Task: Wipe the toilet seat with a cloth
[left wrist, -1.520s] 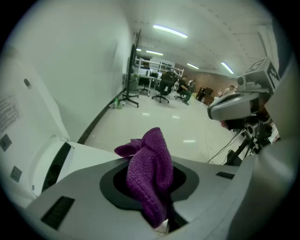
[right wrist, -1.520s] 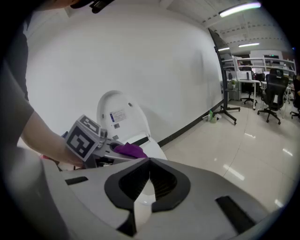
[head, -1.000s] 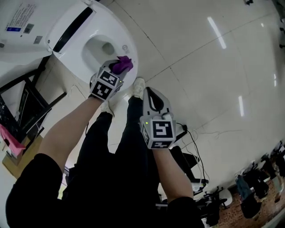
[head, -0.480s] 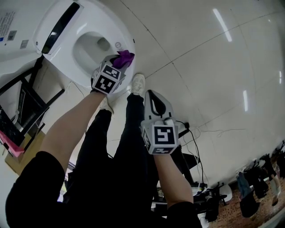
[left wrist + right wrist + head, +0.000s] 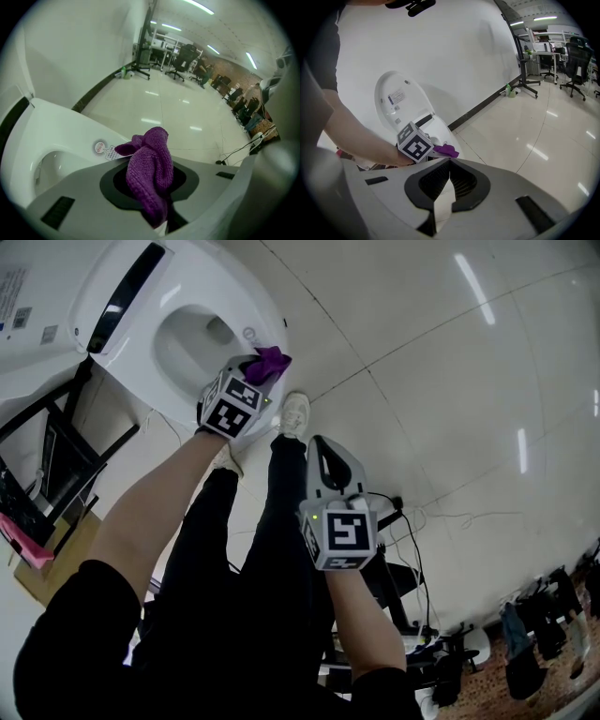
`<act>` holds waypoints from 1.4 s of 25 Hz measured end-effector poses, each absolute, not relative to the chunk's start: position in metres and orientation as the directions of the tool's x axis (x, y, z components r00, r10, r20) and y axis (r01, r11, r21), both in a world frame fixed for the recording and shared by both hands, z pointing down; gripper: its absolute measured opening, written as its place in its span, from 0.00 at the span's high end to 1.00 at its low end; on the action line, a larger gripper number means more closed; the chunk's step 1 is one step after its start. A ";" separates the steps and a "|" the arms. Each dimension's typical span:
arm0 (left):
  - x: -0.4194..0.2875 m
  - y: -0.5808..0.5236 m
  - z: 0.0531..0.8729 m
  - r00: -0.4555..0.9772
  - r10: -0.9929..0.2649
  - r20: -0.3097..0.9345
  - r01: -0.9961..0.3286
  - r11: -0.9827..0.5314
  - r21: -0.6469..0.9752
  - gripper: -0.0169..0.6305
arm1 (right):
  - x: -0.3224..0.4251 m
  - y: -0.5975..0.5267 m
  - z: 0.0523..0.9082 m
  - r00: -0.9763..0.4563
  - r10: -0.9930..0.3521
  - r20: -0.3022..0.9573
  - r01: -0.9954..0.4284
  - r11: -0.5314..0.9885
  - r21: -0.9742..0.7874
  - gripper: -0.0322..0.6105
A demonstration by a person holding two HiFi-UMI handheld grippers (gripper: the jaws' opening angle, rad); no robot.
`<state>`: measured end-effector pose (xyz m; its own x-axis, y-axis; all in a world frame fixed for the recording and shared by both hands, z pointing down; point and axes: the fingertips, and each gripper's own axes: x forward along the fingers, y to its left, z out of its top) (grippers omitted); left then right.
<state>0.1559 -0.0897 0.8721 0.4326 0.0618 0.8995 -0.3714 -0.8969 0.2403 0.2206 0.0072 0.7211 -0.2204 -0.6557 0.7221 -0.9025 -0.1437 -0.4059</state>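
The white toilet [image 5: 267,324] stands at the upper left of the head view with its lid [image 5: 401,103] raised and the seat [image 5: 70,129] down around the bowl. My left gripper [image 5: 255,376] is shut on a purple cloth [image 5: 150,171], which bunches out past the jaws at the seat's front rim [image 5: 269,362]. A round sticker [image 5: 99,147] shows on the seat just beyond the cloth. My right gripper [image 5: 325,448] hangs lower, above the floor and apart from the toilet, shut with nothing in it. Its own view shows the left gripper's marker cube [image 5: 414,143] and the purple cloth [image 5: 447,150].
A black metal rack [image 5: 56,460] stands left of the toilet, with a pink thing [image 5: 23,540] and a cardboard box below it. The person's dark-trousered legs and a white shoe [image 5: 293,413] are by the toilet's front. Cables [image 5: 417,521] lie on the glossy tiled floor. Office chairs [image 5: 576,56] stand far off.
The left gripper with the cloth has shifted a little toward the seat's outer front edge. The right gripper has hardly moved.
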 end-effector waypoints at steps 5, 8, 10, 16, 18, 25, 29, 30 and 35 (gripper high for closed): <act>0.165 -0.063 0.871 0.417 0.174 0.892 -0.285 -0.907 0.310 0.83 | 0.216 0.007 0.713 -0.221 -0.664 0.714 -0.905 -0.134 -0.404 0.92; 0.171 -0.052 0.856 0.452 0.209 0.867 -0.247 -0.905 0.346 0.83 | 0.215 0.007 0.703 -0.217 -0.674 0.707 -0.909 -0.125 -0.398 0.92; 0.172 -0.047 0.838 0.492 0.208 0.846 -0.226 -0.908 0.354 0.83 | 0.214 0.007 0.695 -0.212 -0.681 0.701 -0.912 -0.121 -0.393 0.92; 0.144 -0.047 0.761 0.576 0.143 0.805 -0.236 -0.914 0.331 0.83 | 0.198 0.000 0.655 -0.206 -0.704 0.679 -0.928 -0.080 -0.364 0.92; 0.132 -0.055 0.725 0.608 0.103 0.787 -0.242 -0.920 0.308 0.83 | 0.187 -0.005 0.635 -0.205 -0.718 0.665 -0.936 -0.055 -0.348 0.92; 0.059 -0.072 0.601 0.705 -0.050 0.707 -0.288 -0.932 0.221 0.83 | 0.120 -0.013 0.550 -0.191 -0.776 0.601 -0.962 0.027 -0.272 0.92; -0.004 -0.070 0.538 0.741 -0.119 0.660 -0.309 -0.934 0.180 0.83 | 0.064 -0.014 0.495 -0.172 -0.816 0.551 -0.972 0.051 -0.228 0.92; -0.020 -0.069 0.524 0.751 -0.136 0.646 -0.317 -0.933 0.171 0.83 | 0.051 -0.015 0.483 -0.168 -0.826 0.538 -0.974 0.056 -0.218 0.92; -0.103 -0.054 0.460 0.785 -0.212 0.581 -0.358 -0.922 0.147 0.83 | -0.013 -0.006 0.424 -0.158 -0.859 0.488 -0.981 0.081 -0.175 0.92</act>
<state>-0.1030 -0.0543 0.4595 0.7855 -0.2121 0.5814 -0.3577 -0.9222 0.1469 -0.0131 -0.0064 0.4242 -0.1583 -0.8586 0.4875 -0.9811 0.0813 -0.1754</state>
